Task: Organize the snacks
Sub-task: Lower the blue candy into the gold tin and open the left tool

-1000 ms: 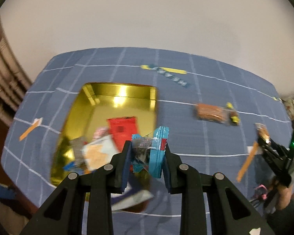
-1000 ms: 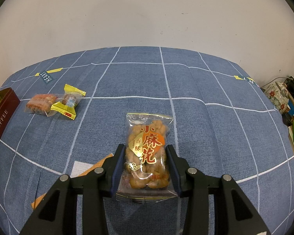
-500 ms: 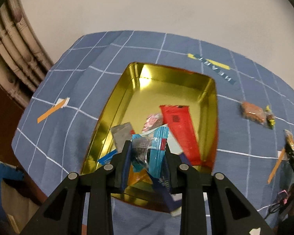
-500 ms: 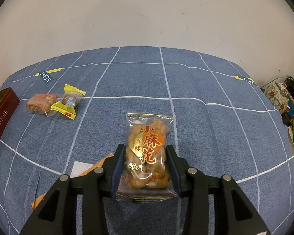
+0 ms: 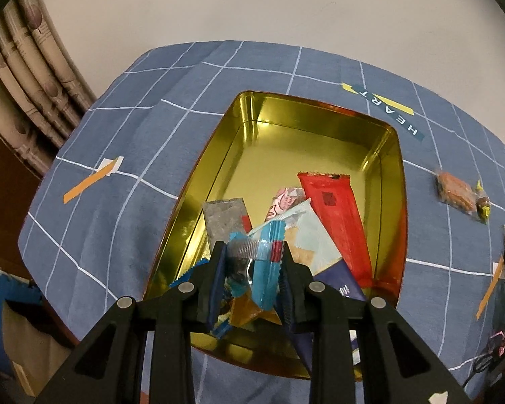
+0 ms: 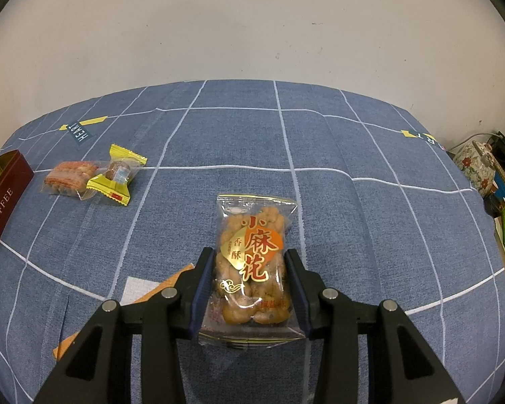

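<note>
Gold tin (image 5: 392, 155) rim nearly beneath blue snack (image 5: 264, 269) — clamped.

blue checked tablecloth (image 6: 353, 222), curtain (image 5: 27, 77), teapot (image 6: 473, 165)

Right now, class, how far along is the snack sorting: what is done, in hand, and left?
Done: several packets, including the red bar, lie in the gold tin. In hand: the left claw holds a blue packet over the tin; the right claw grips the twist-snack bag. Left: the biscuit pack and yellow candy.
</note>
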